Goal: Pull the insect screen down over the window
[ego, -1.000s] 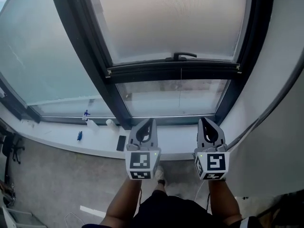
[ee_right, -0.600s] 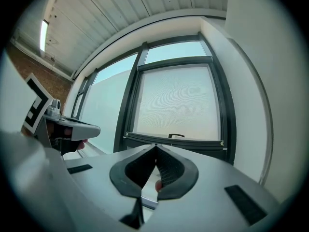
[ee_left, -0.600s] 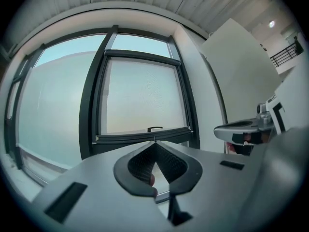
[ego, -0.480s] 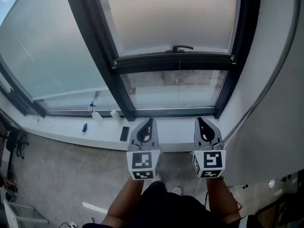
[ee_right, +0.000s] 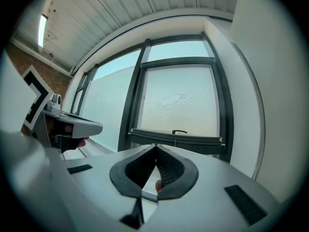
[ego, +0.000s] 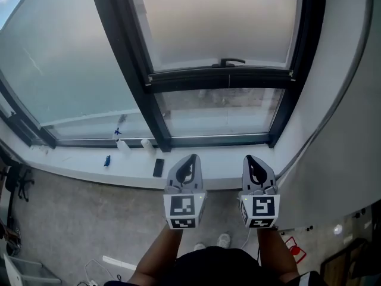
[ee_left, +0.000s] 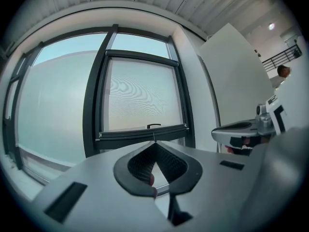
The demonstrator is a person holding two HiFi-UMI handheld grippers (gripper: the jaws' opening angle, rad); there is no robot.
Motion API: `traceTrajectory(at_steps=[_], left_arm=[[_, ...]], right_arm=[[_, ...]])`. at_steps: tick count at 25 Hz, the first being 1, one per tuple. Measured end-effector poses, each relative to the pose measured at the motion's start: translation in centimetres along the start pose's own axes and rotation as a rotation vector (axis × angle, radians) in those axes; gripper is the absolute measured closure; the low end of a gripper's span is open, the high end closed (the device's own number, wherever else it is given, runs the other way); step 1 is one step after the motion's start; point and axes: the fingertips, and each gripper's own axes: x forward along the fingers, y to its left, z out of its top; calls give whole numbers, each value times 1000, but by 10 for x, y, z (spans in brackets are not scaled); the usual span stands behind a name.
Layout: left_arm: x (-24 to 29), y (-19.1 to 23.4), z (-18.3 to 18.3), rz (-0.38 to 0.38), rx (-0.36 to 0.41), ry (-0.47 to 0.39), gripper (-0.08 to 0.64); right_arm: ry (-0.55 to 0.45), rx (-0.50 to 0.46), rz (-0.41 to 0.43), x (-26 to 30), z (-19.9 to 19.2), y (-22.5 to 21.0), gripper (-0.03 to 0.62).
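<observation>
Insect screen [ego: 217, 22] partly down; bottle [ego: 123, 145], phone [ego: 158, 167] on sill [ego: 83, 163].

A white sill [ego: 71, 167] carries four small things. A bottle with a blue top [ego: 119, 140] stands at its back edge, with a white container [ego: 146, 143] just right of it. A small blue item [ego: 107, 160] lies nearer the front, and a flat black slab [ego: 158, 168] lies at the front edge, furthest right. Below the sill is grey floor [ego: 71, 219] with a white strip [ego: 116, 261] well away from the sill. A dark frame [ego: 15, 180], too dim to name, stands off the sill's left end. A white wall [ego: 345, 130] rises off its right end. High above the sill runs a slatted ceiling [ee_right: 120, 18].
</observation>
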Motion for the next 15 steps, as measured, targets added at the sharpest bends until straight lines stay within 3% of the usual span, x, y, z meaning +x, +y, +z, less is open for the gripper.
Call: traceTrajectory(at_steps=[15], left_arm=[[-57,15,-33,-55,-20,37,557]], right_arm=[[53,-43,-9,-30,-14,65,589]])
